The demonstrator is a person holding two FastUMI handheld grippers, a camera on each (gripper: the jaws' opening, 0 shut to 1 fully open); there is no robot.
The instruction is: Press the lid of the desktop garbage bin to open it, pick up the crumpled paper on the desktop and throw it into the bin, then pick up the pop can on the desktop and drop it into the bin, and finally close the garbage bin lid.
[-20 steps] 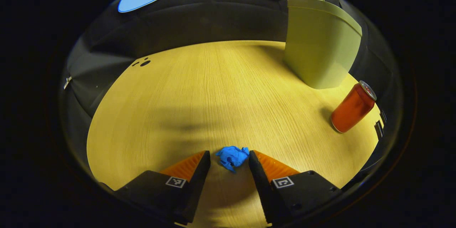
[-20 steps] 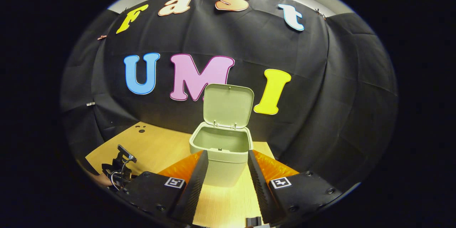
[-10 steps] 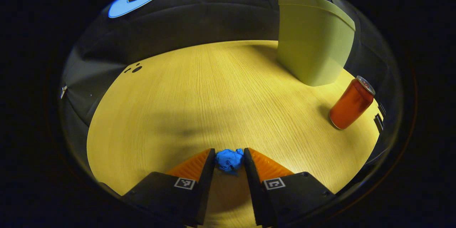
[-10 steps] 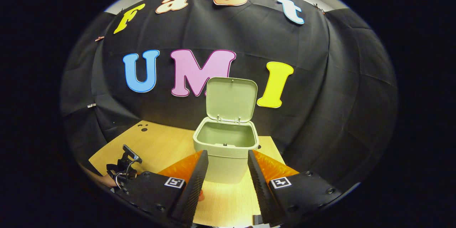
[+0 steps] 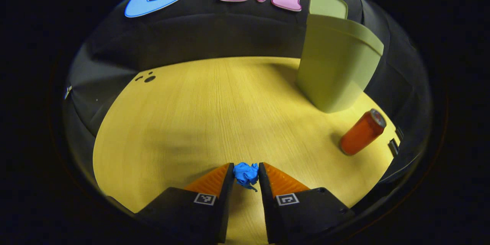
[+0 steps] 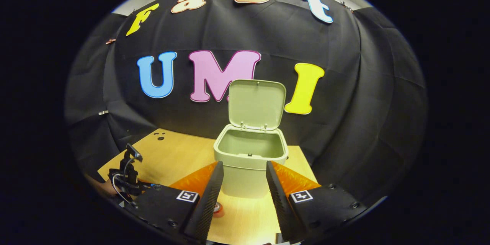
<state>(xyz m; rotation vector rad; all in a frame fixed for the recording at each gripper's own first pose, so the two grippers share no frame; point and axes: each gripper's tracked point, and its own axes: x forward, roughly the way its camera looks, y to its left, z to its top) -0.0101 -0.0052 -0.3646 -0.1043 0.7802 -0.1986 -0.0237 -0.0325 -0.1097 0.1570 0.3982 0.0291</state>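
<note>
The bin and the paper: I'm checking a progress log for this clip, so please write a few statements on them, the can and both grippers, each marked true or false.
1. The bin has its lid up. True.
2. The left gripper is shut on the crumpled paper. True.
3. The pop can is inside the bin. False: it stands on the desktop beside it.
4. The right gripper holds the can. False: it is open, holding nothing.

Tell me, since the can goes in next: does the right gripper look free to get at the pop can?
Probably yes. The right gripper is open and holds nothing, the pop can stands alone on the desk beside the garbage bin, with nothing in between.
</note>
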